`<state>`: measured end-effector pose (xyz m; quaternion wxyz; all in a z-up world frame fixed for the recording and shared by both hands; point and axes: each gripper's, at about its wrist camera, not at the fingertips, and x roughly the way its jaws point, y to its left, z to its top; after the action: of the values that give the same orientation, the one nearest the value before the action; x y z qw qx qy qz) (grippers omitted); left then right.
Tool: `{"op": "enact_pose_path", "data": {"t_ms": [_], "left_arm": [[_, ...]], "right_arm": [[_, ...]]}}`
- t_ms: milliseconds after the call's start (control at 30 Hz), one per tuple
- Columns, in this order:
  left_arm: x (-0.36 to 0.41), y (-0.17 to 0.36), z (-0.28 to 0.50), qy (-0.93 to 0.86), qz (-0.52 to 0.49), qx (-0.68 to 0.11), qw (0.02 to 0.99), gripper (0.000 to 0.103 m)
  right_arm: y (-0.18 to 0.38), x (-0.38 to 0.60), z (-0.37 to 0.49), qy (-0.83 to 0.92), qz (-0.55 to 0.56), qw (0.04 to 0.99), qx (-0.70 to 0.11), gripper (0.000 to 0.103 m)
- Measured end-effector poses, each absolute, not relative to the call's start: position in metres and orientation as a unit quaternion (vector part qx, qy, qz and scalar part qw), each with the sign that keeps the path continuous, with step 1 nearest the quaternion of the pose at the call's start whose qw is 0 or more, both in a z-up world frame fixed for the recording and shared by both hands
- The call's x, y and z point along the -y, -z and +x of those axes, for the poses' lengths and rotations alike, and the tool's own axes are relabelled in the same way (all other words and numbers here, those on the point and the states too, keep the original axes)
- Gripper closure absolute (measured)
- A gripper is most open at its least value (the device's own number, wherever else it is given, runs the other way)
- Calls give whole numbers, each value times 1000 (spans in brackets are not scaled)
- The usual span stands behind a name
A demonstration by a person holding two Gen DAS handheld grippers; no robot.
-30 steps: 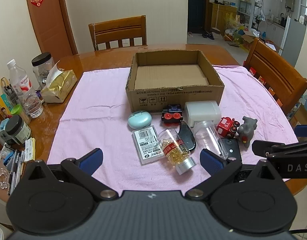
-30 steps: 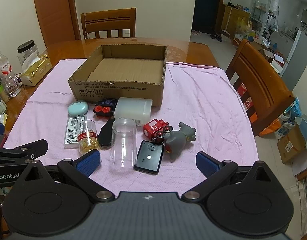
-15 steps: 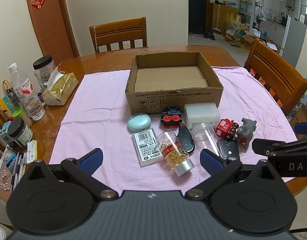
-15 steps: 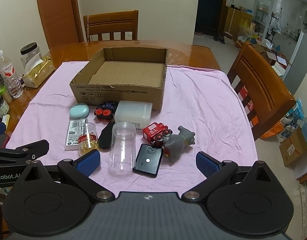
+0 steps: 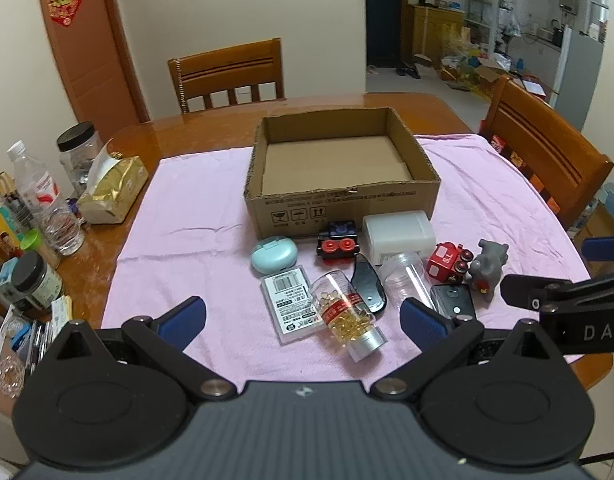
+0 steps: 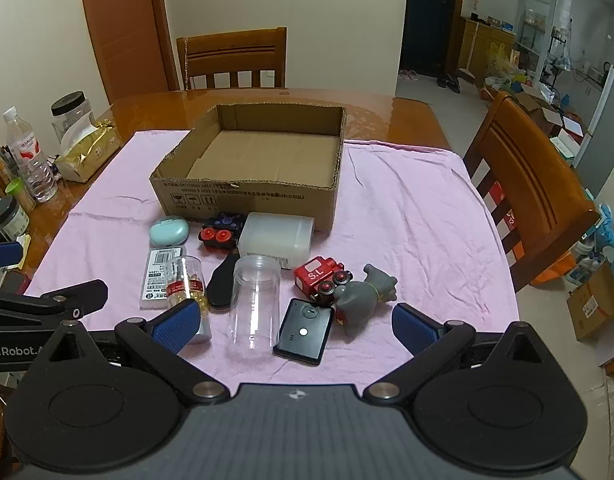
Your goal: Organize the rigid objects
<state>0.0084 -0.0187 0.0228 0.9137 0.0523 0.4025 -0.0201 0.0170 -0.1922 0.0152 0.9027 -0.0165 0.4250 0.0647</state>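
Note:
An empty cardboard box [image 5: 339, 196] [image 6: 247, 196] stands on the pink cloth. In front of it lie a teal case [image 5: 273, 256], a barcode case [image 5: 293, 302], a capsule bottle [image 5: 345, 314], a clear jar [image 6: 253, 302], a white container [image 6: 275, 236], a red-and-black toy [image 6: 221, 232], a red train [image 6: 317, 276], a grey figure [image 6: 361, 294], a black device [image 6: 305, 330] and a black oval [image 6: 221, 282]. My left gripper [image 5: 303, 318] is open above the near items. My right gripper [image 6: 295, 326] is open above the jar and device.
Bottles, jars and a gold tissue pack [image 5: 111, 190] crowd the table's left edge. Wooden chairs stand behind the table [image 5: 227, 76] and to the right [image 6: 523, 196]. The table's near edge is close below both grippers.
Both grippers have drawn back and risen a little, so the objects look slightly farther off. Nothing on the table has moved.

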Motion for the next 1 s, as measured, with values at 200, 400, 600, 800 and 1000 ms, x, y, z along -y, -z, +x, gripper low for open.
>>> {"op": "enact_pose_path", "data": {"t_ms": [200,400,600,800,1000], "left_arm": [[15,-13,17,50,65,-407,910,1],[6,4,27,79,75,-415,903,1],[-9,20,39,108,68,-421,898,1],[-23,38,53,119,86,-424,894,1],[-37,66,64,121,111,-433,886,1]], "right_arm": [[-10,188,19,-70,-17,907,-414,0],[3,178,19,-71,-10,909,-410,0],[20,170,21,-72,1,905,-419,0],[42,164,26,-56,16,895,-443,0],[64,164,30,-32,35,883,-468,0]]}}
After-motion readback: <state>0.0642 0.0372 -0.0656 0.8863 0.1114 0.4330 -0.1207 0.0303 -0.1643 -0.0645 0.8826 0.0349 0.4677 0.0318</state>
